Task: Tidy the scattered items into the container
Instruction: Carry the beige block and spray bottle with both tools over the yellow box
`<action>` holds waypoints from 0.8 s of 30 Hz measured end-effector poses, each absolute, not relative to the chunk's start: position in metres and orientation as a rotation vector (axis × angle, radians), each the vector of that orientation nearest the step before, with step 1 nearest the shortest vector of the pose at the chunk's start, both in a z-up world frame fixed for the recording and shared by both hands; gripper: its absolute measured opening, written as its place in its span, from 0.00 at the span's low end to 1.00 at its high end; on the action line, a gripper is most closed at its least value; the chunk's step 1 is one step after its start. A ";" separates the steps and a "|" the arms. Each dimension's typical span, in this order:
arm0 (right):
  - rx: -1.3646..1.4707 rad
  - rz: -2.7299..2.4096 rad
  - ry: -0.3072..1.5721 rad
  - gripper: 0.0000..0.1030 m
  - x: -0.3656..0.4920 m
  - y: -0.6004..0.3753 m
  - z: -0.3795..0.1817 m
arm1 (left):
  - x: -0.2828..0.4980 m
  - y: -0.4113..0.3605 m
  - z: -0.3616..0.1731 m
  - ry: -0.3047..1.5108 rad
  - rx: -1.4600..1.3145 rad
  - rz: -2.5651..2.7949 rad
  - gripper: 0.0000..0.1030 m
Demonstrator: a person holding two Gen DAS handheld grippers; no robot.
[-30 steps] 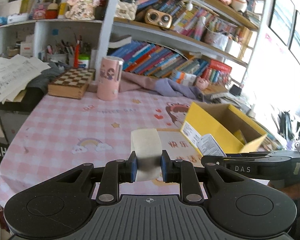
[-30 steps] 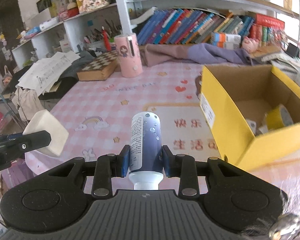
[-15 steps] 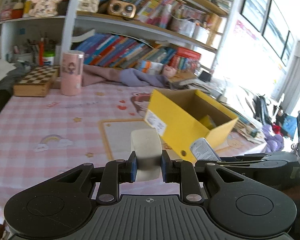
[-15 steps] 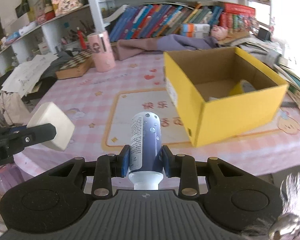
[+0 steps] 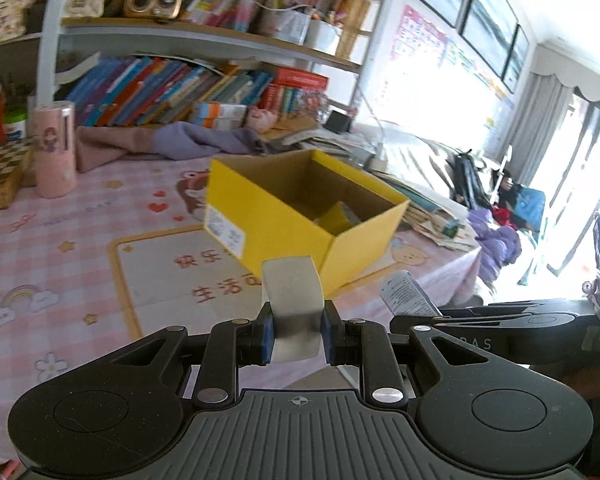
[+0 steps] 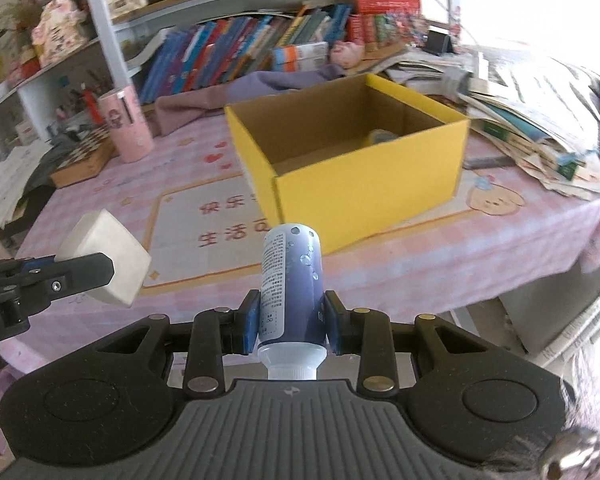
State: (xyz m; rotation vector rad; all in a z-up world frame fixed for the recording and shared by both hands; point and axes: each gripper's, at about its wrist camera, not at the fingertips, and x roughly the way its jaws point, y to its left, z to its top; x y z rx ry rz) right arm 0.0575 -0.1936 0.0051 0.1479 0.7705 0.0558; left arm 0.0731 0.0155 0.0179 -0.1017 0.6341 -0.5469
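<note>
The yellow box (image 6: 364, 168) wall is hiding most of the things inside. My bottle's cap (image 6: 292, 364) is hiding behind my gripper body.

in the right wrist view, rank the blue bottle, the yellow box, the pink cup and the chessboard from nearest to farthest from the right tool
1. Blue bottle: clamped in the right tool.
2. Yellow box: ahead, slightly right.
3. Pink cup and chessboard: far left; too close to call.
</note>
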 end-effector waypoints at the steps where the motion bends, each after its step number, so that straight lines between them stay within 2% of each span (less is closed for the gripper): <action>1: 0.150 0.048 0.770 0.30 0.056 -0.196 0.005 | 0.074 0.013 0.018 0.635 -0.099 -0.554 0.21; 24: 0.188 -0.044 0.753 0.30 0.062 -0.251 0.007 | 0.095 -0.049 0.022 0.616 -0.034 -0.664 0.21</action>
